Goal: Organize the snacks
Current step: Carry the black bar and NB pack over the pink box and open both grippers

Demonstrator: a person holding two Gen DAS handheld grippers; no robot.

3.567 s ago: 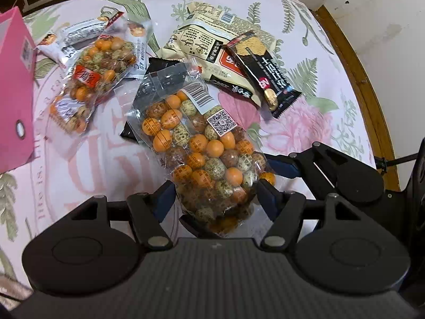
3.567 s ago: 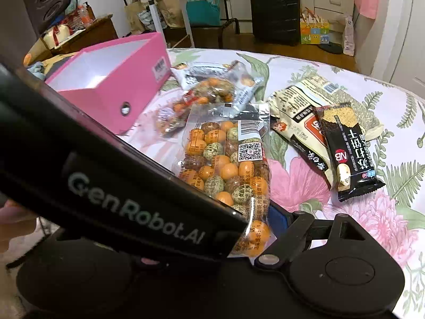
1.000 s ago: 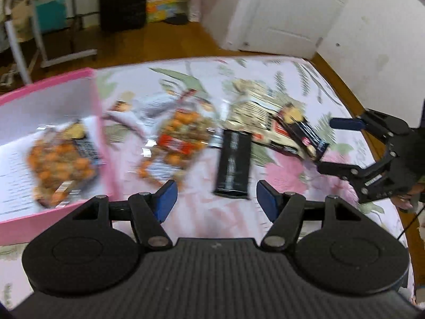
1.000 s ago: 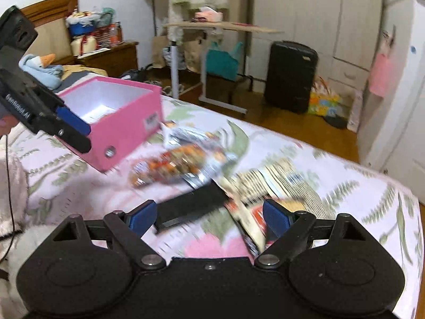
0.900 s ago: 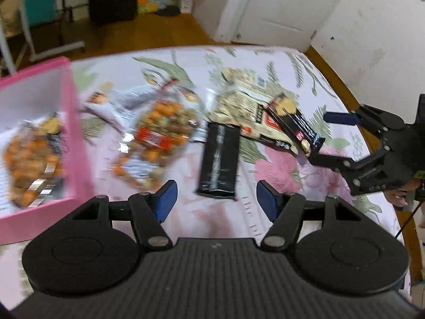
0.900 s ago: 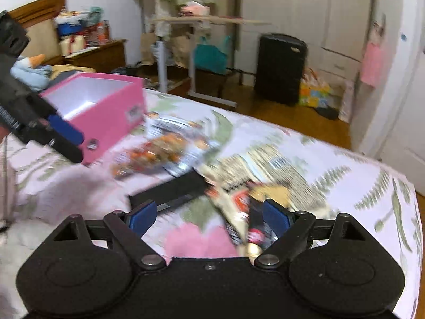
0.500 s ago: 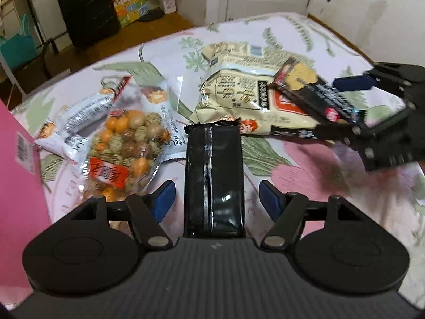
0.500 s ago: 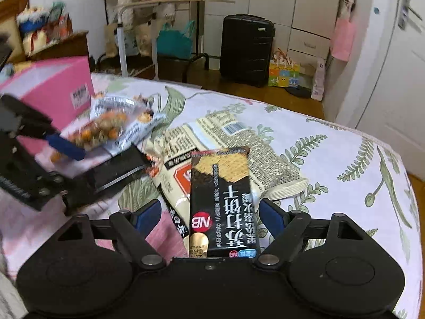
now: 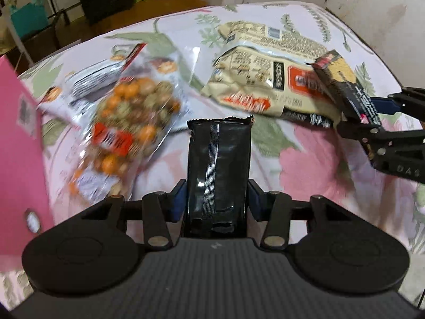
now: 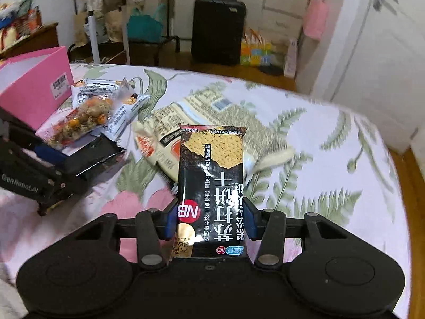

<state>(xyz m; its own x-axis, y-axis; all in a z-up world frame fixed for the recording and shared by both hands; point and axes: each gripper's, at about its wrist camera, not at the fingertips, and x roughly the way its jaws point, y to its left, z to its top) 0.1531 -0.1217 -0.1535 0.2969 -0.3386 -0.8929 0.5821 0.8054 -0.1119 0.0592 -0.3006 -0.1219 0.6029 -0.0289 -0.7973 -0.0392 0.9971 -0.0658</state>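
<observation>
My left gripper [image 9: 217, 203] is shut on a plain black snack pack [image 9: 219, 164], which sticks out forward between the fingers. My right gripper [image 10: 211, 222] is shut on a black cracker pack [image 10: 212, 183] with a cracker picture and an NB logo. The cracker pack also shows in the left wrist view [image 9: 345, 87], held by the right gripper [image 9: 372, 122]. The left gripper [image 10: 39, 164] with its black pack [image 10: 90, 156] shows at the left of the right wrist view. The pink box [image 10: 34, 85] stands at the far left.
A clear bag of coloured nuts [image 9: 127, 133], a silver snack pack [image 9: 90, 79] and a large beige bag [image 9: 265, 79] lie on the floral bedspread [image 10: 318, 159]. The pink box wall [image 9: 18, 146] is at the left. A black suitcase [image 10: 217, 26] stands beyond the bed.
Both grippers have closed: the left on the black pack, the right on the cracker pack. Before that a nut bag went into the pink box and both grippers came back to the snack pile.
</observation>
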